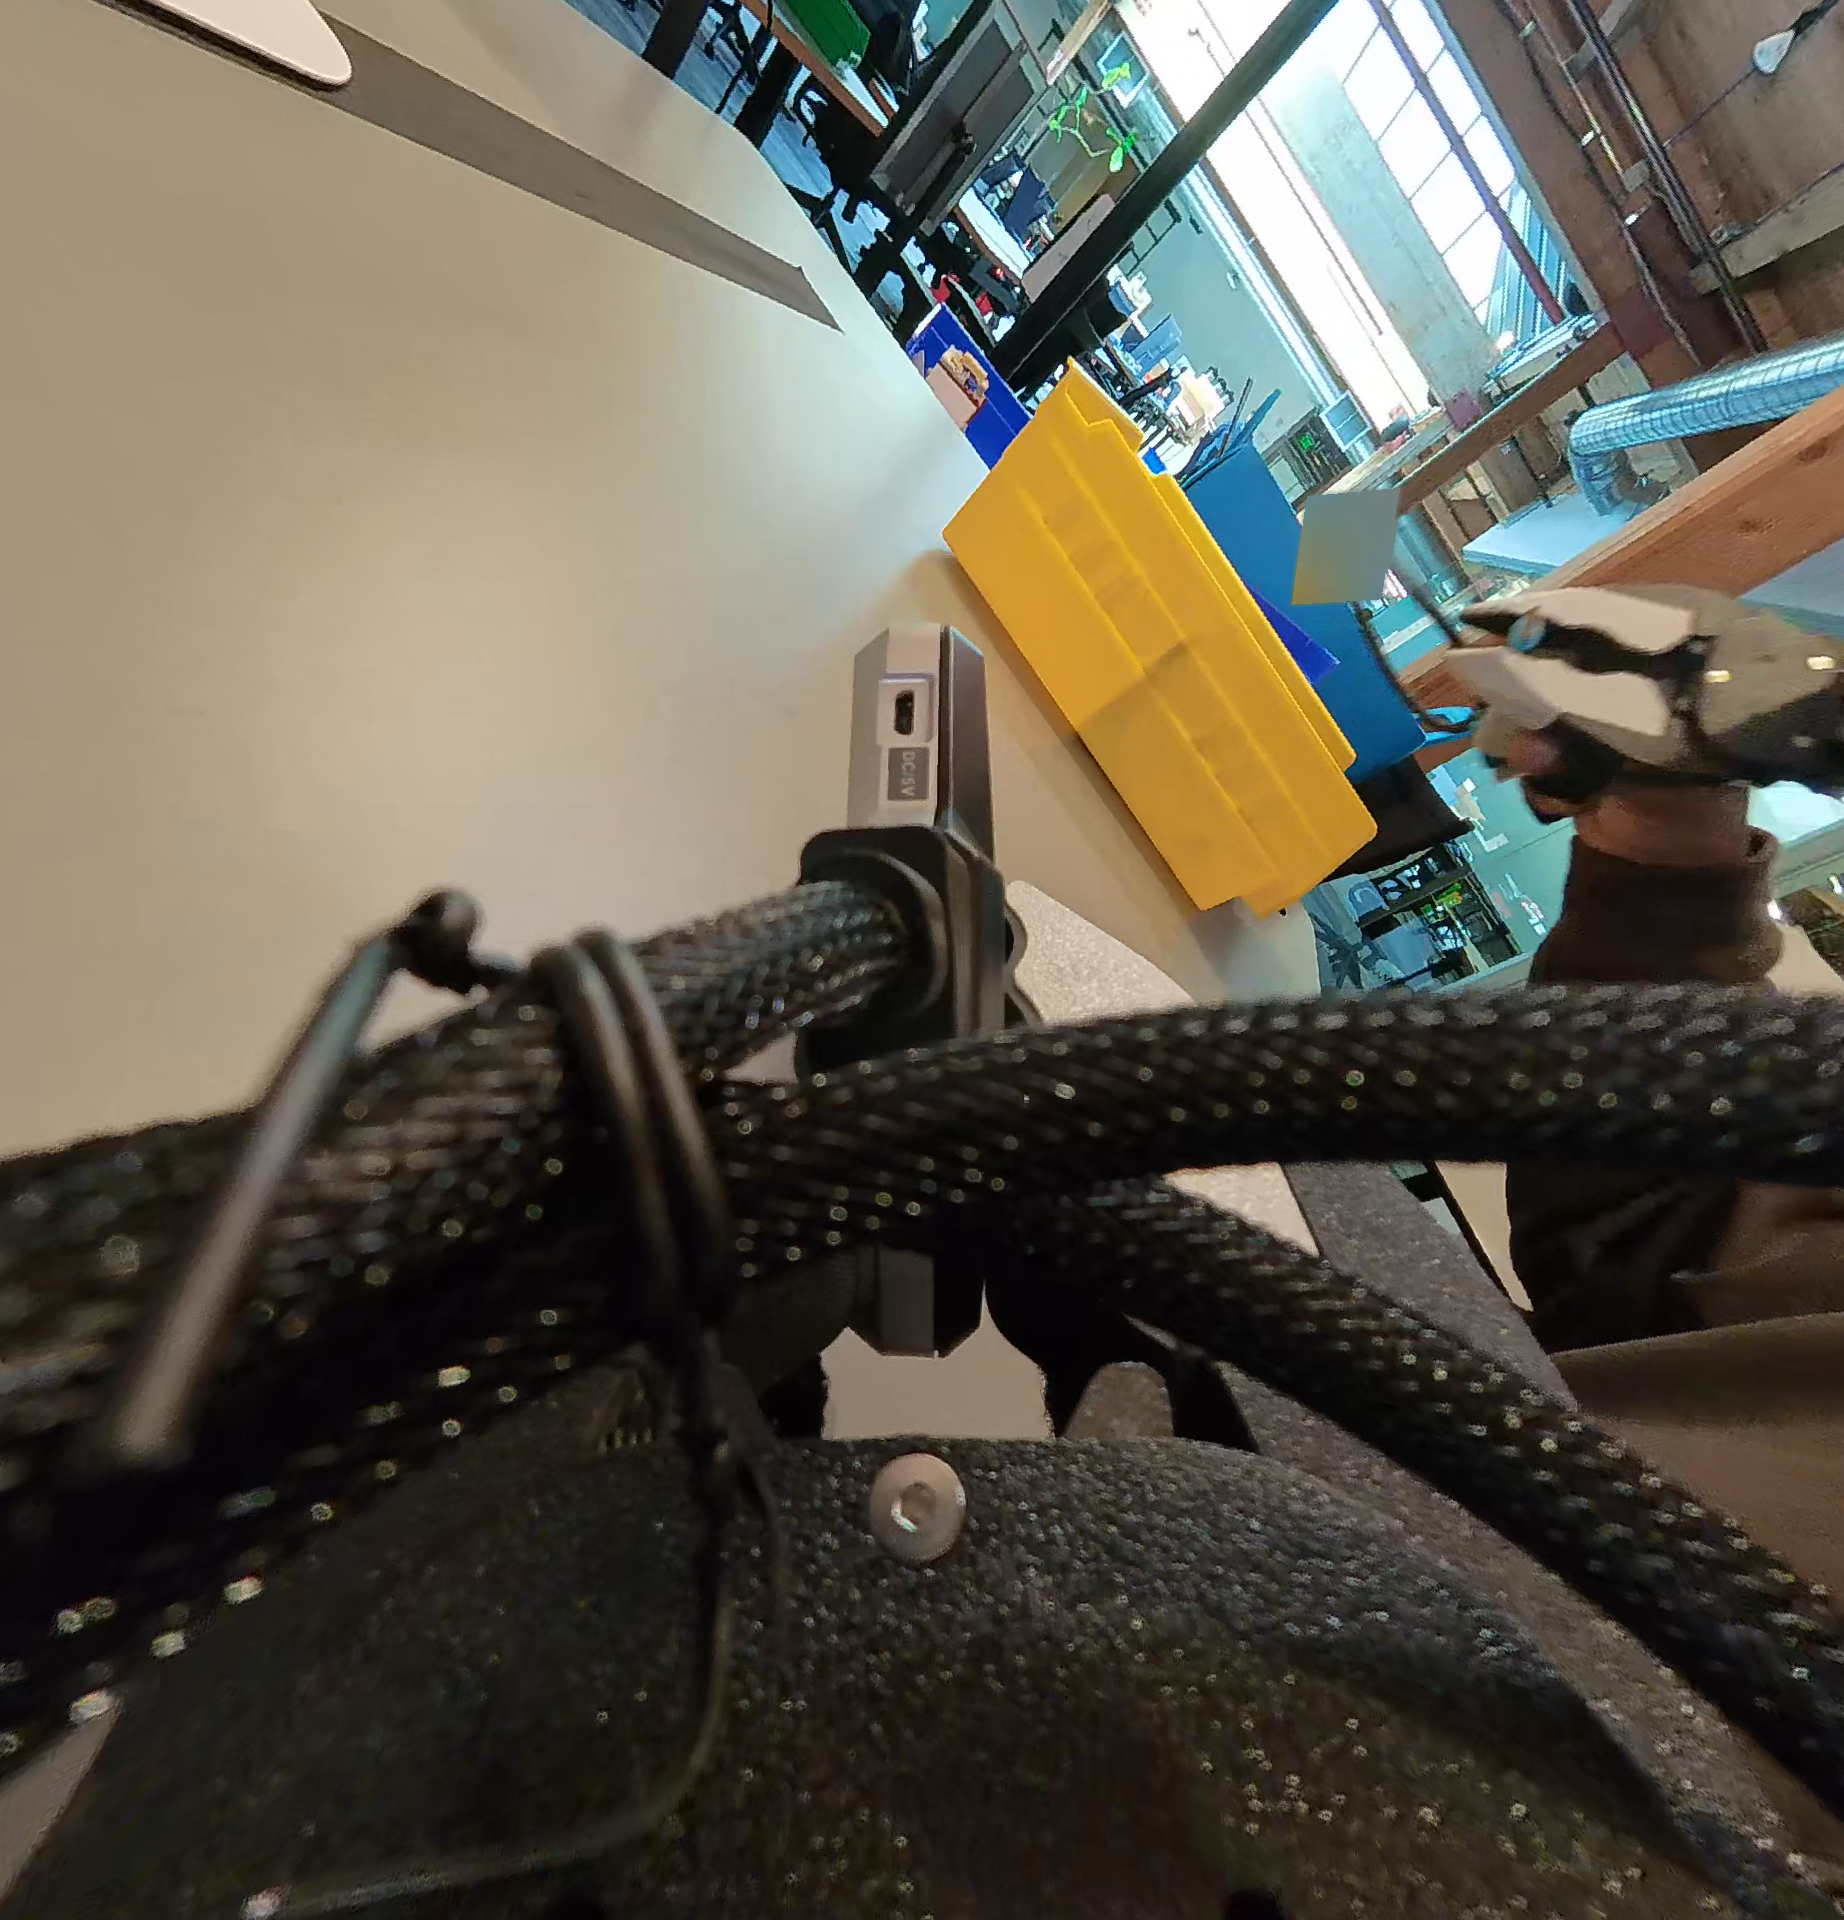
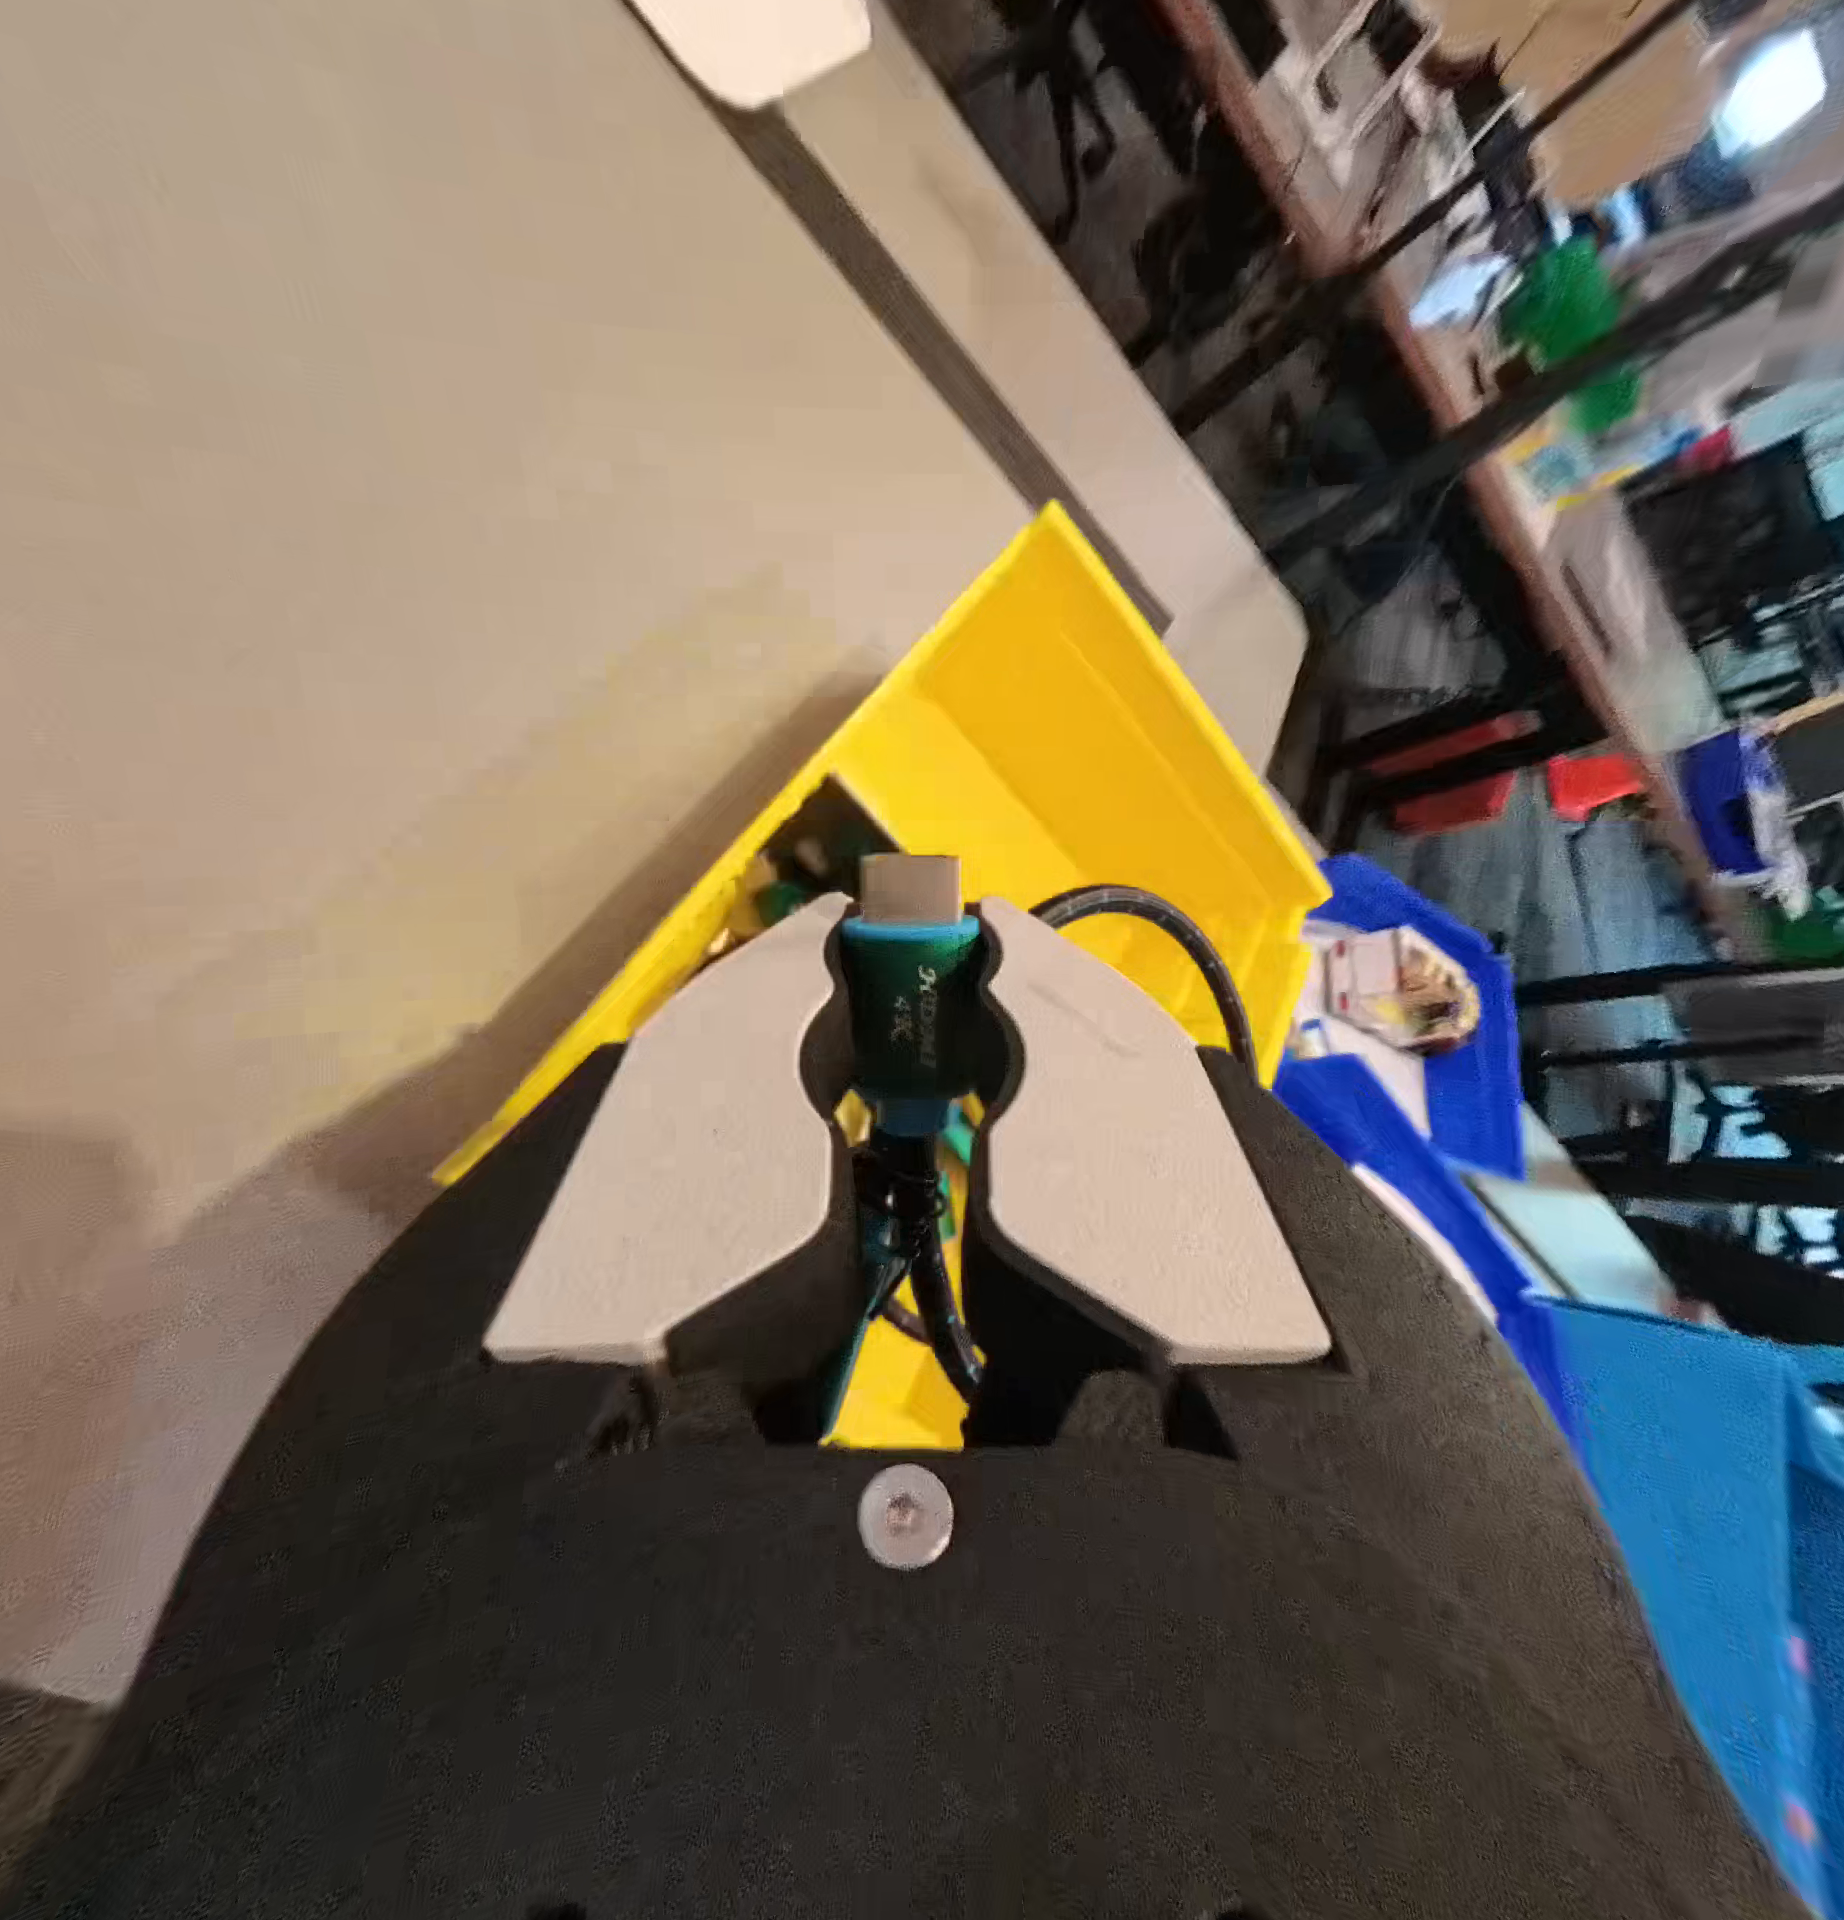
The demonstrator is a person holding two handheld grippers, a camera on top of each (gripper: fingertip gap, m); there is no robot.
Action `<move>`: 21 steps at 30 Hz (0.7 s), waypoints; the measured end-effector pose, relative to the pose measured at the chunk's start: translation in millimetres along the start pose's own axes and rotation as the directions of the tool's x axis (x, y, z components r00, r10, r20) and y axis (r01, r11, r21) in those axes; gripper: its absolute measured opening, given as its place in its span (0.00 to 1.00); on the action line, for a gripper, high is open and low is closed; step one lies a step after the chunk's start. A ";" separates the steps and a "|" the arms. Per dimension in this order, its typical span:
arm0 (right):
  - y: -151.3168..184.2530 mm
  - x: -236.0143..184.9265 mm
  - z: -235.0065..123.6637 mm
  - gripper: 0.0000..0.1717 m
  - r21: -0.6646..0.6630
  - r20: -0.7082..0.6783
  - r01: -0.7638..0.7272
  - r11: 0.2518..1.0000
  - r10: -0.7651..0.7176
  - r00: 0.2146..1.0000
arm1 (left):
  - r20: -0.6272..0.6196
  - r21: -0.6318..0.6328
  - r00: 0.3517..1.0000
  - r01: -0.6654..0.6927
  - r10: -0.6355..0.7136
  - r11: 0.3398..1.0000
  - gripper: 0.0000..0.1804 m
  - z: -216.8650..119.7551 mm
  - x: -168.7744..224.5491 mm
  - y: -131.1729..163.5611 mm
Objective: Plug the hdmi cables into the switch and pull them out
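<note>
Right tongs (image 2: pixel 902 914): your two pale fingers (image 2: pixel 710 1122) are closed most of the way, and their pads press on either side of a teal-green cable plug (image 2: pixel 902 997). The plug's bare metal tip sticks out past the fingertips. Its black cable (image 2: pixel 1198 956) loops out to one side of the fingers and passes in front of the yellow bin (image 2: pixel 1105 748). The plug is held just in front of the yellow bin's open side, with the tip pointing into the bin. Small green and yellow items lie inside the bin, too blurred to identify.

Left tongs (image 1: pixel 928 883): thick black braided cables (image 1: pixel 1313 1070) cross in front of the camera and cover most of the fingers. Only part of one pale finger (image 1: pixel 1094 966) shows. You cannot tell how far these tongs are open, or whether they grip anything. A grey box with a small port (image 1: pixel 897 727) stands nearest to them. One braided cable enters it through a black collar. The box is on the near side of the yellow bin (image 1: pixel 1157 665), close to it.

Surroundings: the yellow bin rests on a beige table (image 1: pixel 378 520). Blue bins (image 2: pixel 1417 1091) sit directly beside the yellow bin. In the left view, your right tongs (image 1: pixel 1500 665) appear beyond the yellow bin's far edge.
</note>
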State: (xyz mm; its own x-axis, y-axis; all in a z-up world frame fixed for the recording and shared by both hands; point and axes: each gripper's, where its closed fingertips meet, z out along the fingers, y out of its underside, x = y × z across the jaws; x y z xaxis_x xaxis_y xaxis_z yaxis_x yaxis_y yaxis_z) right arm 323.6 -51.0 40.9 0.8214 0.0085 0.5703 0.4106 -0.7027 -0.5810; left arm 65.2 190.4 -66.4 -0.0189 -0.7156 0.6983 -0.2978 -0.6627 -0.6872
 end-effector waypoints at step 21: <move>-45.9 -56.5 3.6 0.15 0.140 0.130 0.140 0.980 -0.159 0.979 | -0.042 -0.031 0.999 -0.001 0.000 1.000 0.40 3.9 9.2 6.9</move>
State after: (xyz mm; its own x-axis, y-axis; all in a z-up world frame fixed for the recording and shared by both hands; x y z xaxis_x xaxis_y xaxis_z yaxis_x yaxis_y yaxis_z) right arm 259.7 -16.7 33.3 0.7904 0.2123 0.5747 0.5730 -0.5881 -0.5707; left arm 66.7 178.5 -65.4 -0.0593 -0.7056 0.7062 -0.3271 -0.6546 -0.6815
